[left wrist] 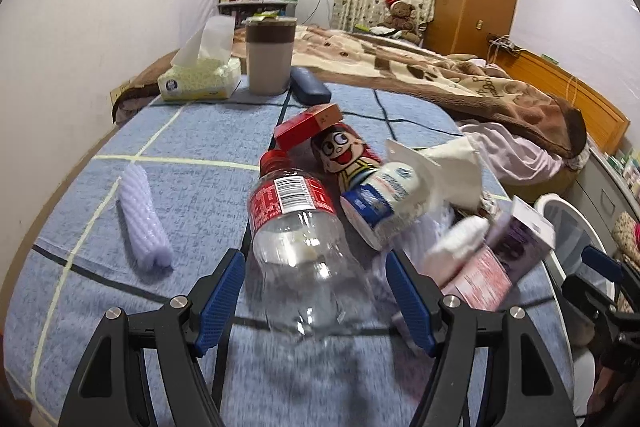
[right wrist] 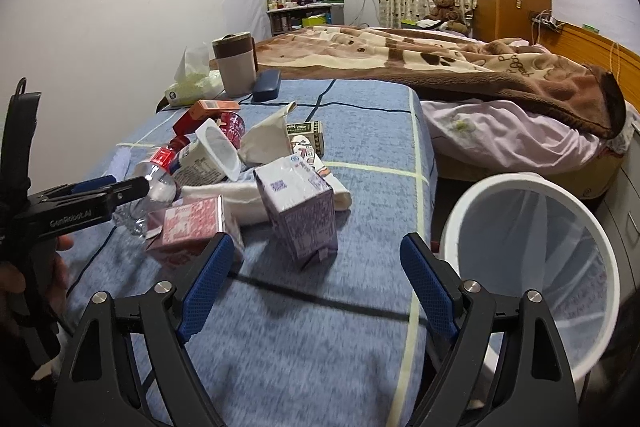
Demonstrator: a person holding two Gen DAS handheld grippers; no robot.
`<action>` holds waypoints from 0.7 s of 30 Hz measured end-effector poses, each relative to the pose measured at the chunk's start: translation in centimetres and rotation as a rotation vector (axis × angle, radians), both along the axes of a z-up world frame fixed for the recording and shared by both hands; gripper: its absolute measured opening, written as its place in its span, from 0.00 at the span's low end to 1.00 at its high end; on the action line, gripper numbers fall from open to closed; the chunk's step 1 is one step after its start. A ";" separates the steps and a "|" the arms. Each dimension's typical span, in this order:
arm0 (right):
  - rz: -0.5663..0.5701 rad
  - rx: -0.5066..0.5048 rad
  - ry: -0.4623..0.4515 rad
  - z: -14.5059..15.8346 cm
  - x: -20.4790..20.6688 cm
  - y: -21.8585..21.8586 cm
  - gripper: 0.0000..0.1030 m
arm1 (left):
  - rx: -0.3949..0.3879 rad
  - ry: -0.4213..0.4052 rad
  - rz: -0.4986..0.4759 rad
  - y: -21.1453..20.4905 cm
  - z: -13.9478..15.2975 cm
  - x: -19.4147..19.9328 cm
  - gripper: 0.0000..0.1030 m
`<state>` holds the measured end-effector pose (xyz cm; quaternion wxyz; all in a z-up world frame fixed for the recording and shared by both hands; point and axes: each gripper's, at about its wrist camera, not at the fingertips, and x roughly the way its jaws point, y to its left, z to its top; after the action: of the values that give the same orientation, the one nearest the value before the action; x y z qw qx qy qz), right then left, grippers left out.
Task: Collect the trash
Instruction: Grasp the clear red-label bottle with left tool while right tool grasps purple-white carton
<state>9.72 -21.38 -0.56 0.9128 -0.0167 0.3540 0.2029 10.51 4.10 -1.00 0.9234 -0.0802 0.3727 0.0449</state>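
A clear plastic bottle with a red label lies on the blue bed cover, its base between the wide-apart fingers of my left gripper; the pads do not touch it. Behind it sit a cartoon can, a red box, a yogurt cup and crumpled paper. My right gripper stands open over the cover, just short of a purple carton, with a pink carton beside its left finger. A white bin stands off the bed's edge to the right.
A lilac foam sleeve lies apart on the left. At the back stand a tissue box, a brown-banded tumbler and a dark case. A brown blanket covers the bed beyond. The left gripper's finger reaches in at the right view's left.
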 end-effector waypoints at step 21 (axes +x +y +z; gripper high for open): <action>0.039 0.030 0.053 -0.9 2.1 1.3 0.47 | -0.076 0.059 0.006 2.0 -2.5 2.2 0.67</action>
<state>11.82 -20.12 -1.45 0.8991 -0.0043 0.3747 0.2265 12.75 6.14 -3.46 0.9081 -0.1152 0.4009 0.0359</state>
